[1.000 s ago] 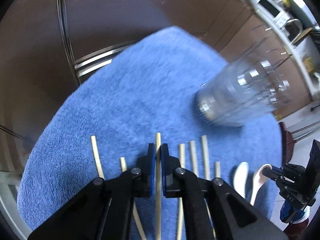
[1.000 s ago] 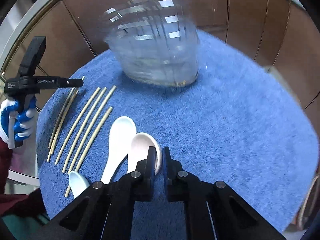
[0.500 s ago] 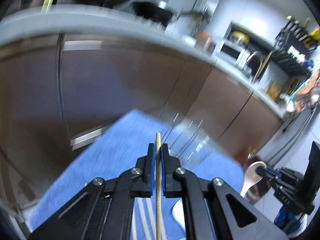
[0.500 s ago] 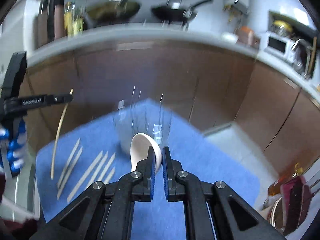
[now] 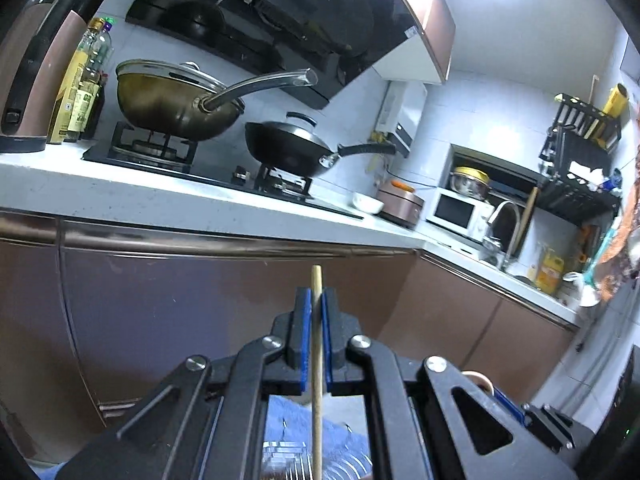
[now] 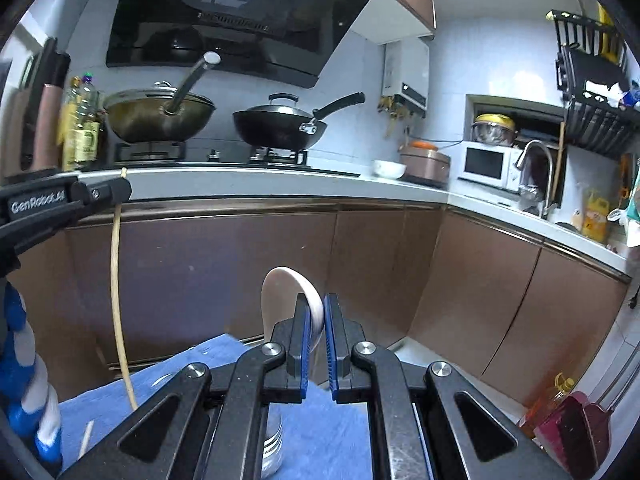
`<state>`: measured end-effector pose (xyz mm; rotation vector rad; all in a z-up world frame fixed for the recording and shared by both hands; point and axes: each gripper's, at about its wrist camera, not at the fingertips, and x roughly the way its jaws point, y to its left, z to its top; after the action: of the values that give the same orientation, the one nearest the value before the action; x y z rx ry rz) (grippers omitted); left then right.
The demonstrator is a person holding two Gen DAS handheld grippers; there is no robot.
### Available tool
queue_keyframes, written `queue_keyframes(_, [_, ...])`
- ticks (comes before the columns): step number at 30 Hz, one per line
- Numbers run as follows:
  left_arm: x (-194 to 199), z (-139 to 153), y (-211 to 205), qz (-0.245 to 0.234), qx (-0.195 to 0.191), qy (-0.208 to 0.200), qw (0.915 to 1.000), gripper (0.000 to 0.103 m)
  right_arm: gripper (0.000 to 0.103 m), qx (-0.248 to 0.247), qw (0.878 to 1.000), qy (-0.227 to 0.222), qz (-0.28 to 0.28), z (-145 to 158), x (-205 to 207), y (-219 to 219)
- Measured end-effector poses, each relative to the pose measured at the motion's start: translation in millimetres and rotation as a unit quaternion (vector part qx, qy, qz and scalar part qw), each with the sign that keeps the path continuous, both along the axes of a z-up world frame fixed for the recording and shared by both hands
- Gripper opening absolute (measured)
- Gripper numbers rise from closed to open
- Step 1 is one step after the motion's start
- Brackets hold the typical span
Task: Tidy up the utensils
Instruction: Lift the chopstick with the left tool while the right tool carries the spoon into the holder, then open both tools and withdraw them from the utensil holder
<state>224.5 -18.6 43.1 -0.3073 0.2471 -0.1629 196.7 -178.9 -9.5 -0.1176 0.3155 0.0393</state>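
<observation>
While both claws are lifted, the left claw [image 5: 316,336] is clamped on a chopstick [image 5: 317,360] at lower centre, and the right claw [image 6: 316,344] pinches a white spoon [image 6: 288,300], probably headed for the glass holder [image 6: 272,440] below.

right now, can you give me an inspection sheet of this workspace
surface: blue terry towel
job's things: pale wooden chopstick; white ceramic soup spoon; clear glass holder on the towel; one loose stick
clutter: nothing seen on the towel
grippers: left gripper shut on the chopstick; right gripper shut on the spoon
cables: nothing seen
surroundings: brown cabinets, lidded woks, white microwave
</observation>
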Motion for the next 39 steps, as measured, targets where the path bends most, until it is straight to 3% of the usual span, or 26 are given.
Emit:
queue_keyframes(4, [13, -29, -12, 0.022, 0.029, -0.015, 0.9992, 0.005, 0.008, -0.009, 1.0, -0.009, -0.01, -28, 11, 7])
queue_keyframes(12, [27, -90, -21, 0.044, 0.051, -0.012, 0.9976, 0.005, 0.009, -0.009, 1.0, 0.007, -0.005, -74, 25, 20])
queue_keyframes(15, [27, -105, -17, 0.05, 0.054, -0.011, 0.9972, 0.007, 0.013, -0.002, 1.0, 0.022, 0.001, -91, 28, 23])
queue_keyframes(18, [26, -115, -12, 0.045, 0.048, 0.0, 0.9978, 0.009, 0.024, 0.014, 1.0, 0.026, 0.002, -95, 25, 20])
queue_keyframes(20, [24, -115, -9, 0.039, 0.041, 0.004, 0.9984, 0.017, 0.031, 0.024, 0.999, 0.022, 0.003, -92, 18, 17])
queue_keyframes(27, [-3, -102, -5, 0.032, 0.055, 0.001, 0.998, 0.029, 0.032, 0.031, 0.999, 0.019, 0.0, -76, -4, 8])
queue_keyframes(32, [-35, -84, -1, 0.026, 0.064, 0.006, 0.9976, 0.052, 0.032, 0.036, 0.999, 0.02, 0.01, -54, -35, -3])
queue_keyframes(39, [-89, -60, -2, 0.004, 0.085, 0.003, 0.9964, 0.064, 0.032, 0.017, 1.0, 0.007, 0.005, -11, -98, -8])
